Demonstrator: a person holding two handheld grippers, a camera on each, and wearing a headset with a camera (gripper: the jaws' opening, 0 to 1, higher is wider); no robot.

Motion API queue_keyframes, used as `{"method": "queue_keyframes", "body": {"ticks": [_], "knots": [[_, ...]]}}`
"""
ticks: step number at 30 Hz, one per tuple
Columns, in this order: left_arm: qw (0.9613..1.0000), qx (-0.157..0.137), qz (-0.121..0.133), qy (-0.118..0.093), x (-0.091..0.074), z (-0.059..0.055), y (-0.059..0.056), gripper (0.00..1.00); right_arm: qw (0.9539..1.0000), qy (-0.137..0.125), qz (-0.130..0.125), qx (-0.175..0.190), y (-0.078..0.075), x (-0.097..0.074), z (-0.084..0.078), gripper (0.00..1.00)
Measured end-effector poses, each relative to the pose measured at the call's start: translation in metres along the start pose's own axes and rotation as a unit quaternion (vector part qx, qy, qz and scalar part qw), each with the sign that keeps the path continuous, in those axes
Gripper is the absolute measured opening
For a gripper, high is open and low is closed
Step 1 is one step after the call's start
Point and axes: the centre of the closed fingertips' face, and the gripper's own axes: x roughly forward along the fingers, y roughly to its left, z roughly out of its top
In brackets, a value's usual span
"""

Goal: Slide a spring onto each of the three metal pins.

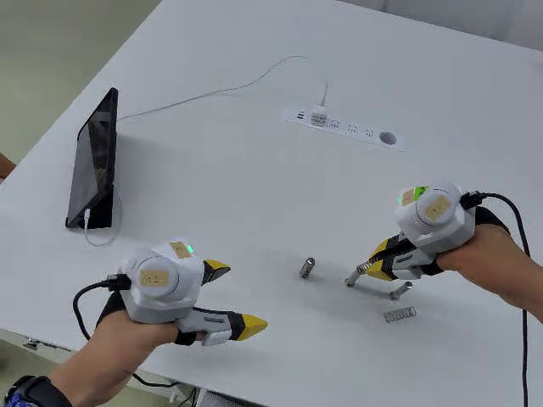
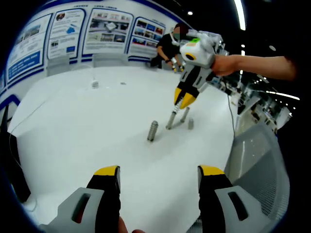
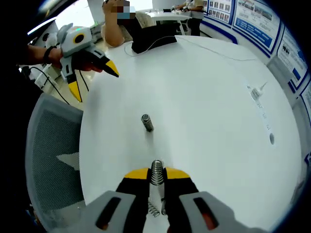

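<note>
My right gripper (image 1: 379, 259) (image 3: 156, 176) is shut on a coiled spring (image 1: 357, 273) (image 3: 156, 170) that slants down to the white table (image 1: 254, 195), its lower metal end touching the top. The left gripper view has this gripper (image 2: 186, 96) and its spring (image 2: 171, 119) too. Left of it stands a short pin with a spring on it (image 1: 307, 268) (image 2: 153, 130) (image 3: 146, 122). A bare pin (image 1: 400, 290) (image 2: 190, 124) stands just right of the held spring. A loose spring (image 1: 400, 315) lies flat nearby. My left gripper (image 1: 236, 298) (image 2: 159, 174) hovers open near the front edge, holding nothing.
A tablet on a stand (image 1: 93, 161) sits at the table's left edge with a cable running back. A white power strip (image 1: 344, 125) lies at the far middle. A grey mesh chair (image 3: 53, 145) stands beside the table. People work at a bench behind.
</note>
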Motion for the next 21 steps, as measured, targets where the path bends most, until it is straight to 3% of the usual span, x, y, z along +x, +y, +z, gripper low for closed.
{"method": "queue_keyframes", "body": {"ticks": [21], "knots": [[1.0,-0.004,0.005,-0.002,-0.004,0.0,0.003,0.65,0.9991,0.026,0.002,-0.032,0.0,0.018,0.0,0.13]]}}
